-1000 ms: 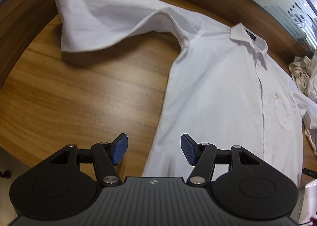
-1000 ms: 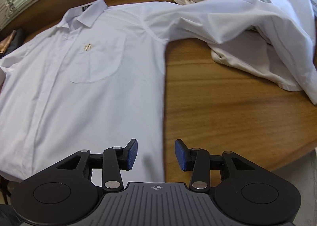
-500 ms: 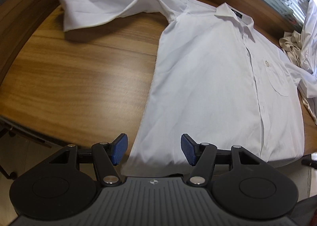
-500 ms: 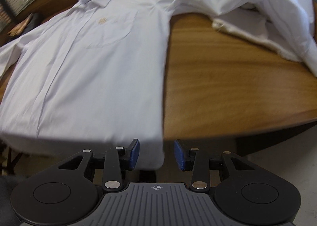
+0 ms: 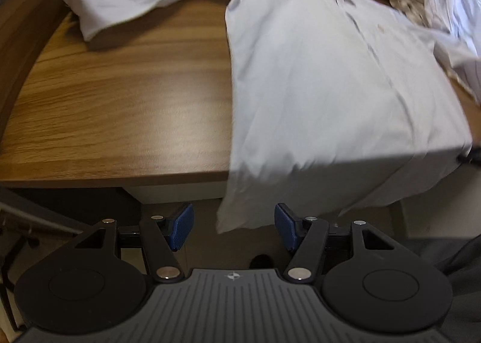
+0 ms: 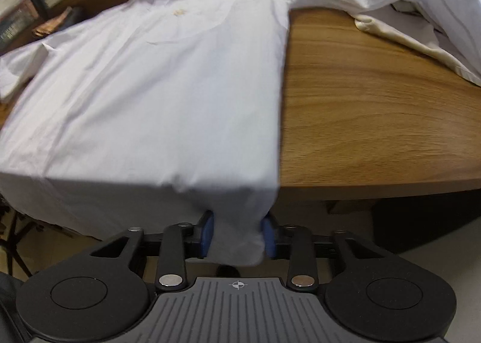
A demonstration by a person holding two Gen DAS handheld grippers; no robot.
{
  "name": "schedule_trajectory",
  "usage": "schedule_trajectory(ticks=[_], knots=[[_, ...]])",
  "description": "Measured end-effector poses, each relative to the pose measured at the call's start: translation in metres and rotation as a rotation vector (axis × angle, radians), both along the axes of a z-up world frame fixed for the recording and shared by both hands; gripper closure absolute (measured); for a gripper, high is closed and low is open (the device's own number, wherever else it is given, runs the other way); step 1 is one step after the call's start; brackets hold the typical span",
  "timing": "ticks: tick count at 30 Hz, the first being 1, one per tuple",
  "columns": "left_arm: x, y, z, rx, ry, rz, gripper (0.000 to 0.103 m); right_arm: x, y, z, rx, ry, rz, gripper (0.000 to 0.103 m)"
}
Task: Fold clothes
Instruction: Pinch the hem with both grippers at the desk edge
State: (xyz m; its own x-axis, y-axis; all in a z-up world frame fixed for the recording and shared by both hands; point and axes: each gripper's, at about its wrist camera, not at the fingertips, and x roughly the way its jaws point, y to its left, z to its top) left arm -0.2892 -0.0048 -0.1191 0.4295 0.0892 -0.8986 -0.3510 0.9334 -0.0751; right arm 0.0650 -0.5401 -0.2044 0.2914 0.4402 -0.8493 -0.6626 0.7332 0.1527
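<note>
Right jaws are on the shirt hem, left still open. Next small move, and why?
Probably ease the left gripper forward and close it on the shirt corner hanging between its pads. The right gripper is closing on the other hem corner, so both would then be held.

Right claw [image 6: 237, 236] now closing on shirt hem [image 6: 234, 240], left claw [image 5: 233, 227] dropped below table edge [image 5: 120, 176]
</note>
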Motion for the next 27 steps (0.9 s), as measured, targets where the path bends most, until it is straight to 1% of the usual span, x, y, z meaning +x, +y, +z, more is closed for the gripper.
schedule_trajectory(ticks=[1, 5, 8, 9, 10, 11, 12, 13, 14, 15, 17, 18, 21, 27], knots=[[0.0, 0.004, -0.007, -0.005, -0.005, -0.006, 0.038, -0.002, -0.001, 0.002, 0.003, -0.003, -0.007, 0.099], [0.005, 0.013, -0.028, -0.044, -0.042, -0.023, 0.038, -0.008, -0.005, 0.017, 0.023, 0.004, -0.049, 0.1], [0.01, 0.014, -0.032, -0.045, -0.074, -0.019, 0.039, -0.014, -0.006, 0.03, 0.015, -0.015, -0.055, 0.1], [0.012, 0.016, -0.031, -0.07, -0.095, -0.008, 0.04, -0.015, -0.006, 0.033, 0.013, -0.017, -0.06, 0.1], [0.013, 0.017, -0.031, -0.106, -0.104, 0.005, 0.042, -0.016, -0.006, 0.035, 0.01, -0.019, -0.063, 0.1], [0.014, 0.018, -0.03, -0.133, -0.114, 0.014, 0.047, -0.016, -0.005, 0.037, 0.007, -0.02, -0.064, 0.1], [0.014, 0.017, -0.03, -0.141, -0.117, 0.019, 0.061, -0.016, -0.005, 0.038, 0.004, -0.02, -0.064, 0.1], [0.014, 0.015, -0.03, -0.13, -0.114, 0.022, 0.08, -0.016, -0.004, 0.038, -0.002, -0.022, -0.061, 0.1], [0.013, 0.014, -0.03, -0.11, -0.106, 0.032, 0.091, -0.016, -0.004, 0.039, -0.008, -0.024, -0.057, 0.1], [0.012, 0.015, -0.029, -0.104, -0.1, 0.043, 0.098, -0.016, -0.003, 0.04, -0.015, -0.026, -0.054, 0.1], [0.009, 0.015, -0.024, -0.106, -0.107, 0.065, 0.099, -0.014, -0.002, 0.042, -0.025, -0.027, -0.048, 0.101], [0.009, 0.014, -0.021, -0.098, -0.106, 0.063, 0.1, -0.014, -0.003, 0.043, -0.027, -0.024, -0.045, 0.101], [0.01, 0.008, -0.014, -0.057, -0.101, 0.051, 0.101, -0.013, -0.003, 0.045, -0.05, -0.034, -0.023, 0.101], [0.013, 0.006, -0.018, -0.044, -0.067, 0.07, 0.101, -0.011, -0.007, 0.035, -0.083, -0.02, -0.042, 0.101]])
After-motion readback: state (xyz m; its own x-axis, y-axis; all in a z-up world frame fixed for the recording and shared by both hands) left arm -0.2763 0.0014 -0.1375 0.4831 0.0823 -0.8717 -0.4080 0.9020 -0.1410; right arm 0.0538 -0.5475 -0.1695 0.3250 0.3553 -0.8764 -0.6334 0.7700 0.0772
